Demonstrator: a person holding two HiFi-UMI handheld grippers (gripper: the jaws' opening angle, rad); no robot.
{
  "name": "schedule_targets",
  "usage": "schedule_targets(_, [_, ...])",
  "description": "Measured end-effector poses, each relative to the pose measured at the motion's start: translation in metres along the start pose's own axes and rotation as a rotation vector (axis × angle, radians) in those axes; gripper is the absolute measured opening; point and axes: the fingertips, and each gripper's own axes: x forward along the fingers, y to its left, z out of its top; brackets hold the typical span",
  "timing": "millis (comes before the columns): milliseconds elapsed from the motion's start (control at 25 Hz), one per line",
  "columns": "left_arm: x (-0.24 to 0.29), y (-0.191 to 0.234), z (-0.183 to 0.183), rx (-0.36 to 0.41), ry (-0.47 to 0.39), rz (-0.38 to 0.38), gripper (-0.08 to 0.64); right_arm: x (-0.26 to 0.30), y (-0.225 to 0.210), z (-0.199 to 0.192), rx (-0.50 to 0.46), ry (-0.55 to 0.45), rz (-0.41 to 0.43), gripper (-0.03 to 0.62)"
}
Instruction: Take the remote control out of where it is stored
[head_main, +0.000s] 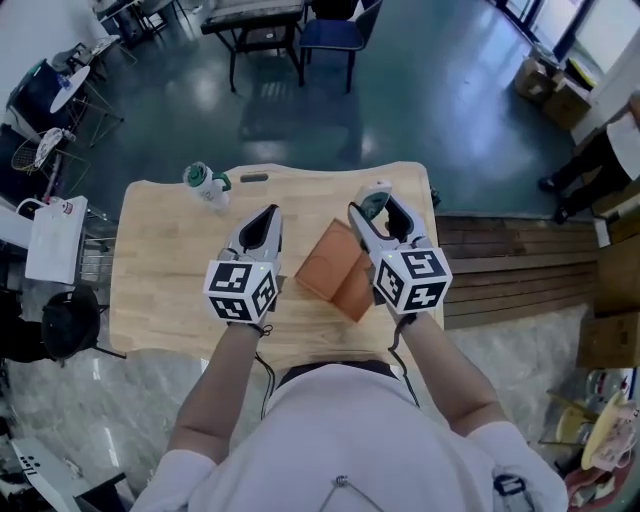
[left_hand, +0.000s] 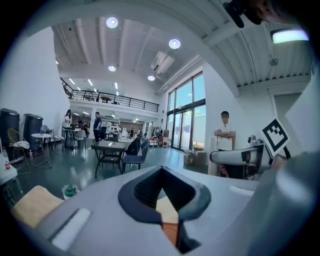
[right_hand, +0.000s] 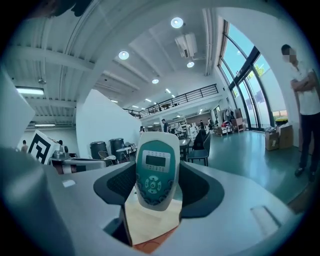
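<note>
Currently clamped in right tool (head_main: 380, 206): remote control (right_hand: 156, 170). Closed, empty: left tool (head_main: 268, 214). Possible slip onto surface (head_main: 160, 260) through loosened grip.

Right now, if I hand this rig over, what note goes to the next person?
Right claw: shut on the remote control, held above the table, buttons facing its camera.
Left claw: shut, nothing in it, beside the brown case.
The brown case lies on the table between the claws, with a bottle near the far left edge.
Done: the remote looks clear of the case.
Left: probably just setting the remote down on a bare part of the table.
</note>
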Motion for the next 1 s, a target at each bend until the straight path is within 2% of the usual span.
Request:
schedule_targets(280, [-0.016,-0.003,0.019,0.002,-0.043,0.023,0.0,-0.005,0.005,0.018,-0.011,-0.038,0.017,0.295])
schedule_targets(1000, [-0.038,-0.002,0.025,0.005,-0.062,0.035,0.0,-0.016,0.025,0.015,-0.012,-0.03,0.041,0.293])
